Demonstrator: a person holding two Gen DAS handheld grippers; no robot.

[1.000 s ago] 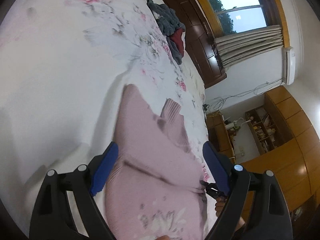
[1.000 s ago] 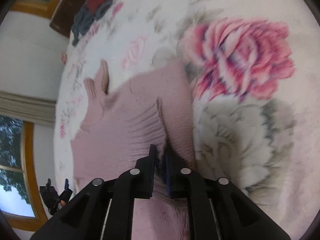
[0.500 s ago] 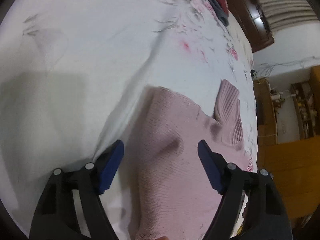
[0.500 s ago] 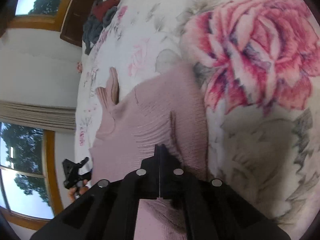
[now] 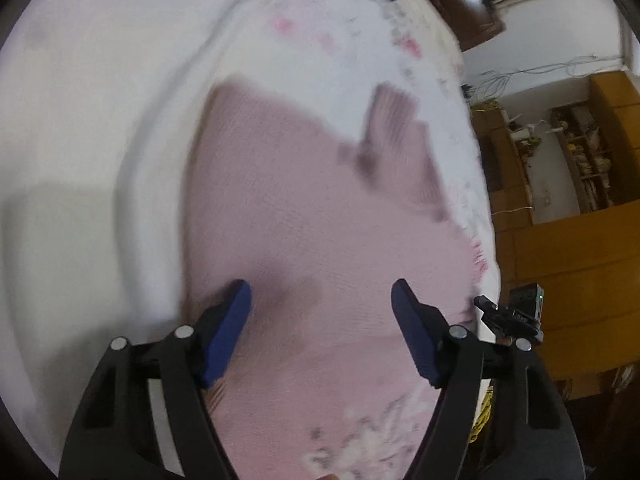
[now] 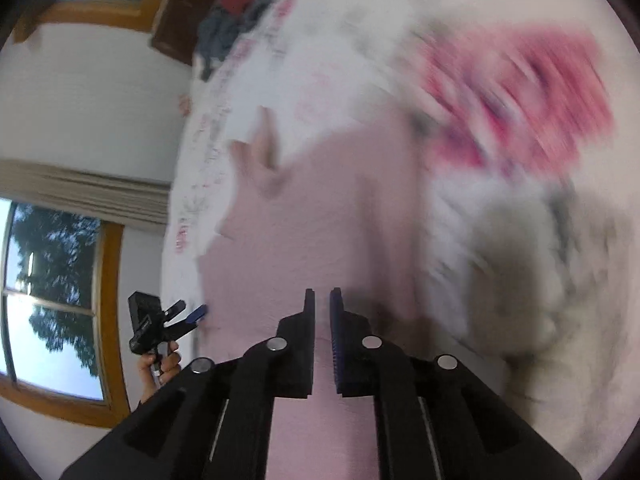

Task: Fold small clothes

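Observation:
A pink knitted garment lies spread on the floral bed sheet, its ribbed sleeve pointing away. My left gripper hovers over the garment's near part, wide open, with nothing between its blue pads. The right wrist view, blurred by motion, shows the same garment. There my right gripper is just above it, its jaws parted by a narrow gap with flat pink knit showing through. The right gripper also appears at the garment's right edge, and the left gripper appears at its left edge.
A heap of dark grey and red clothes lies at the bed's far end by a dark wooden headboard. A window and wooden cabinets stand beyond the bed's edges. A person's hand holds the left gripper.
My left gripper has moved from the sheet's side in over the pink garment, still open. My right gripper's jaws, shut half a second ago, now stand slightly parted.

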